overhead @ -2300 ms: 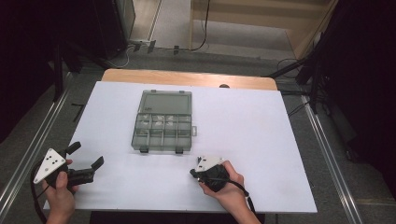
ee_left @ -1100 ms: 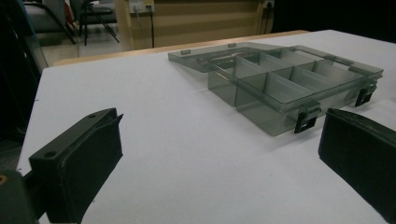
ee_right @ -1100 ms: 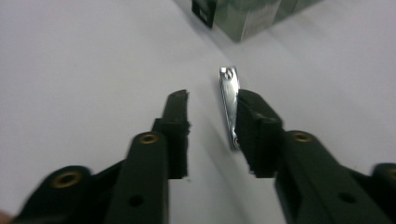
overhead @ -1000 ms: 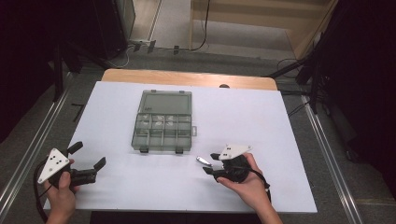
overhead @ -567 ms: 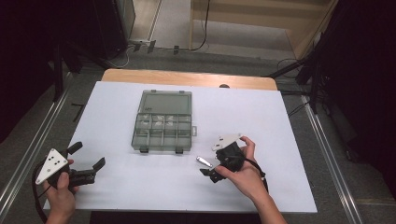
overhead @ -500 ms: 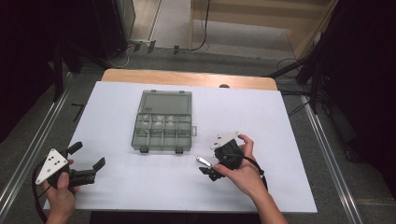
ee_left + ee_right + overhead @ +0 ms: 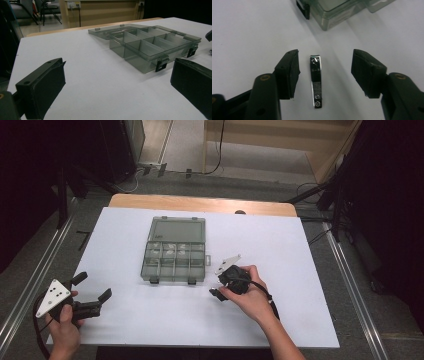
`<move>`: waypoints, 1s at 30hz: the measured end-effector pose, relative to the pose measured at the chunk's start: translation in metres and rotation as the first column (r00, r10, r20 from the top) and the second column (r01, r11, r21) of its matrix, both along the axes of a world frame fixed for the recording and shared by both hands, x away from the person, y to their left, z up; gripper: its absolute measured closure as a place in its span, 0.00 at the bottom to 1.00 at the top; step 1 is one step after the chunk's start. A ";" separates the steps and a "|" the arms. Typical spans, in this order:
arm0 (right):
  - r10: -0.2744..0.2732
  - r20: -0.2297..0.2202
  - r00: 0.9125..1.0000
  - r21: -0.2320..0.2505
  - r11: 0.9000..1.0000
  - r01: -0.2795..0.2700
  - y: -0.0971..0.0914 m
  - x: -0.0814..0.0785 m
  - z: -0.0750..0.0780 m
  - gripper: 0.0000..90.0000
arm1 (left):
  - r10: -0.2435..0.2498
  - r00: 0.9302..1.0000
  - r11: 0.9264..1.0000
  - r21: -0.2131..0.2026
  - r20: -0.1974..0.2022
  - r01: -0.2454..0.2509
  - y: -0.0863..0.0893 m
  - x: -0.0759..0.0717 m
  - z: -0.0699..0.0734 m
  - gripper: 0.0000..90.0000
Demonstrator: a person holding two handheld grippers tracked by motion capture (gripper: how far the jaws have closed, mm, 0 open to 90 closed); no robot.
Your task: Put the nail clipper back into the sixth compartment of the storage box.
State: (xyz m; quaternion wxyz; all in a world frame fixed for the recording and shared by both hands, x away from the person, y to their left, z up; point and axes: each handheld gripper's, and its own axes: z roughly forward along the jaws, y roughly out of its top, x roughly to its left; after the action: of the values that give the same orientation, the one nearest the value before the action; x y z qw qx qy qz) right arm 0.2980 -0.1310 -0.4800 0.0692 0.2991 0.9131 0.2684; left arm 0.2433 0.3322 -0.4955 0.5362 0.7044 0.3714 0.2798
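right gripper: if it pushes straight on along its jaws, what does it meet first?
Probably the nail clipper, lying on the white table between the open pads of the right gripper, untouched. Its jaws have just been closing around it. Beyond stands the clear organizer box; depth is uncertain.

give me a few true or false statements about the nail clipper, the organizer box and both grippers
1. The nail clipper lies on the white table between the right gripper fingers. True.
2. The right gripper fingers are pressing on the clipper. False: there are gaps on both sides; the fingers have just been closing around it.
3. The organizer box has its lid shut. False: the lid lies folded open, compartments exposed.
4. The left gripper holds the box by a latch. False: it is open, apart from the box.
5. The clipper sits in a compartment. False: it lies on the table beside the box.
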 end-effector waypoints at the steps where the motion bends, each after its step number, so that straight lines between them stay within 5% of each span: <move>1: 0.006 -0.005 1.000 0.000 1.000 -0.006 0.001 0.001 -0.001 0.52 | 0.000 1.000 1.000 -0.001 0.000 0.000 0.000 0.000 0.000 0.00; 8: 0.027 -0.049 0.998 0.026 0.999 -0.026 0.006 0.005 -0.005 0.72 | 0.001 1.000 1.000 -0.003 0.000 -0.001 0.000 0.000 0.000 0.00; 16: 0.012 -0.083 0.996 0.025 1.000 -0.010 0.010 0.004 -0.010 0.81 | 0.000 1.000 1.000 0.000 0.000 0.000 0.000 0.000 0.000 0.00; 24: -0.013 -0.073 0.997 0.017 1.000 0.014 0.011 0.001 -0.017 0.84 | 0.002 1.000 1.000 0.000 0.000 -0.002 0.000 0.000 0.000 0.00; 30: -0.016 -0.021 1.000 0.011 1.000 0.016 0.011 -0.004 -0.019 0.90 | 0.004 1.000 1.000 0.003 -0.004 -0.004 0.000 0.000 0.000 0.00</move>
State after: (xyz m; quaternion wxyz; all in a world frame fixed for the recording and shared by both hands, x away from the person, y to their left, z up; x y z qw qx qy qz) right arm 0.2938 -0.1201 -0.4991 0.0602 0.3096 0.9098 0.2699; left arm 0.2434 0.3318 -0.4956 0.5338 0.7050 0.3736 0.2801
